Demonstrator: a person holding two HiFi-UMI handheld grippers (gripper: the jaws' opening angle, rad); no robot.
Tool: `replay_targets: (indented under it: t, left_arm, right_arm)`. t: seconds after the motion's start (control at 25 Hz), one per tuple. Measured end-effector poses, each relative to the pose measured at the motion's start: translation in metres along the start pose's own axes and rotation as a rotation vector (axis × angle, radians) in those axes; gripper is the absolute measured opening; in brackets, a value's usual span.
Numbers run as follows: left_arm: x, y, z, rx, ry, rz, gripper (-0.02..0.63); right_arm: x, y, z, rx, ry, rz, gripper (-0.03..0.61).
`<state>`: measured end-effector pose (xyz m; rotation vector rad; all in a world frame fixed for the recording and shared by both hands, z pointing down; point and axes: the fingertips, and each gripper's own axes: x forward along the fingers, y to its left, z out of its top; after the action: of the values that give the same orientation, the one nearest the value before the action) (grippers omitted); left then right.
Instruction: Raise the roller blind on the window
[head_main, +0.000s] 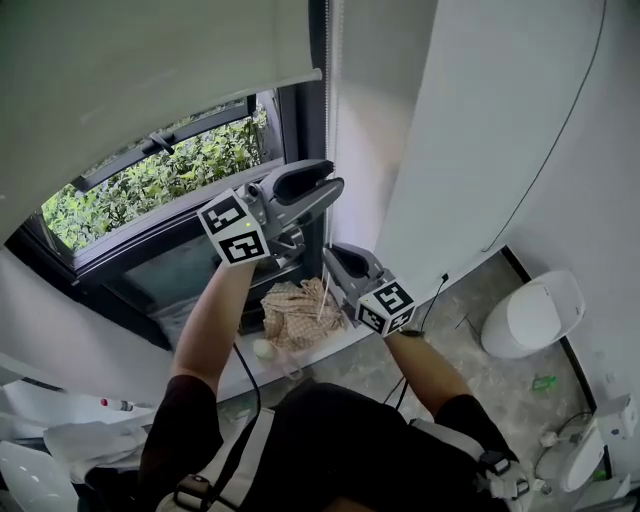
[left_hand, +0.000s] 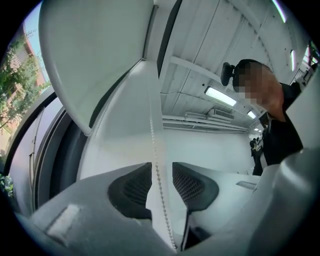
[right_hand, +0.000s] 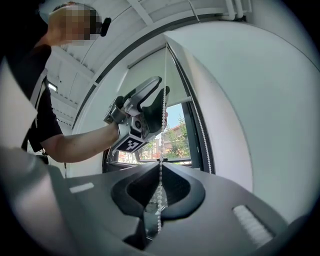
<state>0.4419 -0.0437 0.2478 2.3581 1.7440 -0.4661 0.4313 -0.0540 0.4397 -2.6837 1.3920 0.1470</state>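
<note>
The roller blind (head_main: 150, 70) hangs over the upper part of the window (head_main: 160, 180), its bottom bar slanting across the glass. A white bead chain (head_main: 329, 110) drops along the right side of the frame. My left gripper (head_main: 335, 190) is up high on that chain. In the left gripper view the left gripper (left_hand: 162, 182) is open; the chain (left_hand: 154, 125) runs between the pads, near the left one, unpressed. Lower down, my right gripper (head_main: 335, 262) is shut on the chain, which is pinched between its jaws (right_hand: 160, 172). The right gripper view shows the left gripper (right_hand: 162, 107) above it.
A crumpled beige cloth (head_main: 295, 310) lies on the sill below the grippers. A white wall panel (head_main: 470, 130) stands right of the window. A second run of chain (right_hand: 200, 135) hangs by the frame. A toilet (head_main: 535, 315) and a cable (head_main: 430, 300) are on the floor at right.
</note>
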Motion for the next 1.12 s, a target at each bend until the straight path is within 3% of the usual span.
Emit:
replay_targets:
  t: [0.16,0.24,0.4,0.56,0.72,0.92,1.04,1.12]
  left_arm:
    - [0.004,-0.01,0.001,0.022,0.012,-0.043,0.095]
    - [0.004,-0.009,0.002,0.023,0.001,-0.03,0.022]
    - [0.001,-0.003,0.002,-0.038,-0.032,0.005,0.015]
    - [-0.005,-0.003,-0.006,-0.042,-0.038,0.05,0.015]
    - [-0.021,-0.001,-0.064,-0.068,0.075,0.104,0.014]
    - [-0.064,-0.011,-0.158,-0.227,0.115,0.179,0.014]
    - [-0.075,-0.014,-0.161,-0.247,0.097,0.231,0.014]
    - [-0.077,-0.01,-0.16,-0.213,0.101,0.242,0.014]
  right_arm:
    - [-0.002,0.003,0.001,-0.003,0.0,0.005,0.017]
    - [-0.003,0.003,0.002,-0.003,-0.005,0.003,0.017]
    - [-0.007,0.001,0.002,0.003,-0.012,-0.004,0.017]
    - [-0.009,0.003,-0.007,0.018,-0.001,-0.001,0.017]
    - [-0.017,0.003,-0.069,0.075,0.145,-0.014,0.017]
    - [-0.04,0.013,-0.169,0.121,0.442,-0.004,0.018]
    - [-0.047,0.019,-0.169,0.115,0.429,0.019,0.026]
    - [-0.044,0.017,-0.145,0.12,0.356,0.035,0.104]
